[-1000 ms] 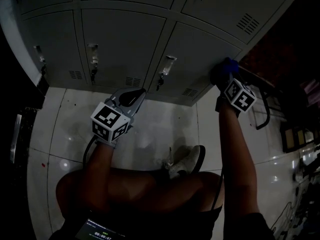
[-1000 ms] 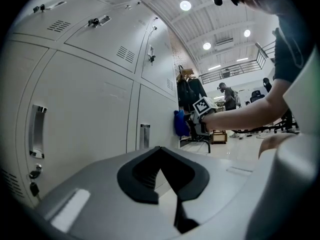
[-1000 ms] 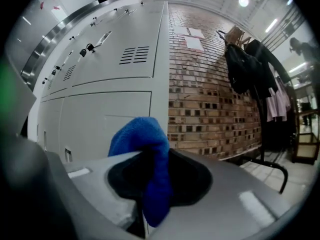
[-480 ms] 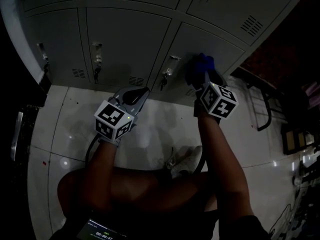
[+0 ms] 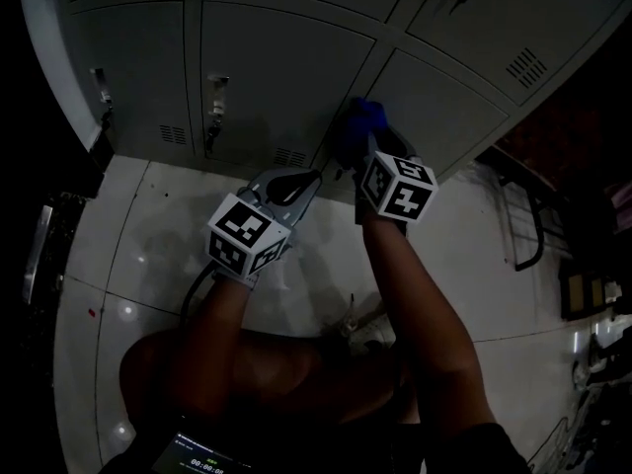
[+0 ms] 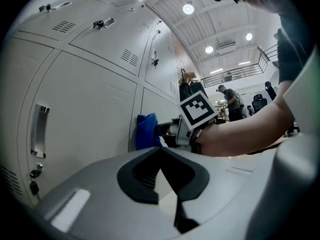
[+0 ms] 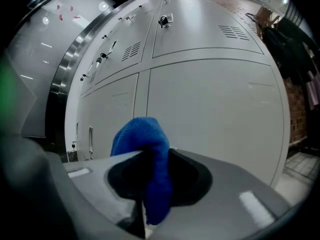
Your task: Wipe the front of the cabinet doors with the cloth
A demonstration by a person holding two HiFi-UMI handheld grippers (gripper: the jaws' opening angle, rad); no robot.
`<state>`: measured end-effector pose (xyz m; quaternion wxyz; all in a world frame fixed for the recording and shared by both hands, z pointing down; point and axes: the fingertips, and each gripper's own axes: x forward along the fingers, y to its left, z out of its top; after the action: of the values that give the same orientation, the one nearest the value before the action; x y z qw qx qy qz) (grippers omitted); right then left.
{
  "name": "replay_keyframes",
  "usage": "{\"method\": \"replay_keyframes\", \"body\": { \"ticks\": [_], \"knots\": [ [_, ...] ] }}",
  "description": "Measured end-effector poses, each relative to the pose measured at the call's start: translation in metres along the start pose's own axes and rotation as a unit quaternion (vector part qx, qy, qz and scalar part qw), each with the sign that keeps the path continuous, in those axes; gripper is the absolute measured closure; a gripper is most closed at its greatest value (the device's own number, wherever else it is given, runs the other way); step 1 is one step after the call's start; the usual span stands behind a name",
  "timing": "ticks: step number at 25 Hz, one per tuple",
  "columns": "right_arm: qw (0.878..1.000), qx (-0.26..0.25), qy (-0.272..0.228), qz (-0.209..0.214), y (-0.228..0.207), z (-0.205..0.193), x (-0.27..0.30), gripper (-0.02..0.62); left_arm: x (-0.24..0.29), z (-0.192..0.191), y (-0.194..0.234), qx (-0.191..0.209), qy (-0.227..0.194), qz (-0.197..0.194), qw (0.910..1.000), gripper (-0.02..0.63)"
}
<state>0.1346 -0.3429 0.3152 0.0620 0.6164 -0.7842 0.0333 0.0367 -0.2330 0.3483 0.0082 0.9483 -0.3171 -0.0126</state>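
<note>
At the foot of a grey locker bank, head view:

- Cabinet doors (image 5: pixel 286 77): three lower fronts in the head view, with parts of more above. Each has a vent grille; two pull handles show, at 10 and 11 o'clock.
- Cloth (image 5: pixel 363 118): one, blue and bunched. It sits at 12 o'clock, against the door face close to the seam between the middle and right lower doors. The left gripper view shows it touching the metal (image 6: pixel 146 130).
- Right tool (image 5: pixel 361 144): one, its jaws closed tight on the cloth. In its own view a blue fold (image 7: pixel 146 139) bulges above the jaw tips and a tail hangs down between them.
- Left tool (image 5: pixel 299 180): one, at 6 o'clock from the cloth — held low beside the right tool and clear of the doors. Its jaws (image 6: pixel 161 151) meet with nothing between them.
- Marker cubes: two, one on each tool.
- Forearms: two, bare, reaching up from 6 o'clock.
- Floor (image 5: pixel 148 225): pale glossy tiles below the lockers.
</note>
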Motion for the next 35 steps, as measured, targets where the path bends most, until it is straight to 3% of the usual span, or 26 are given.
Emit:
{"method": "replay_keyframes", "body": {
  "ticks": [5,11,15,26,30,35],
  "knots": [
    [1.000,-0.008,0.004,-0.002,-0.008,-0.002,-0.001,0.518,-0.001,0.000,0.001,0.002,0.000,0.001,1.0000,0.606],
    [0.999,0.004,0.016,-0.034,-0.059,-0.011,-0.017,0.518,0.000,-0.003,-0.001,0.005,0.005,-0.001,1.0000,0.606],
    [0.997,-0.013,0.022,-0.066,-0.101,-0.016,-0.032,0.518,0.001,-0.004,-0.002,0.009,0.008,-0.003,0.9999,0.606],
    [0.983,0.035,0.026,-0.178,-0.225,-0.031,-0.082,0.518,0.003,-0.009,-0.004,0.012,0.017,-0.007,0.9998,0.606],
    [0.979,0.049,0.025,-0.196,-0.238,-0.033,-0.091,0.518,0.004,-0.010,-0.003,0.013,0.019,-0.006,0.9997,0.606],
    [0.982,0.039,0.020,-0.182,-0.214,-0.035,-0.091,0.518,0.004,-0.009,-0.003,0.011,0.018,-0.005,0.9998,0.606]
  ]
}}
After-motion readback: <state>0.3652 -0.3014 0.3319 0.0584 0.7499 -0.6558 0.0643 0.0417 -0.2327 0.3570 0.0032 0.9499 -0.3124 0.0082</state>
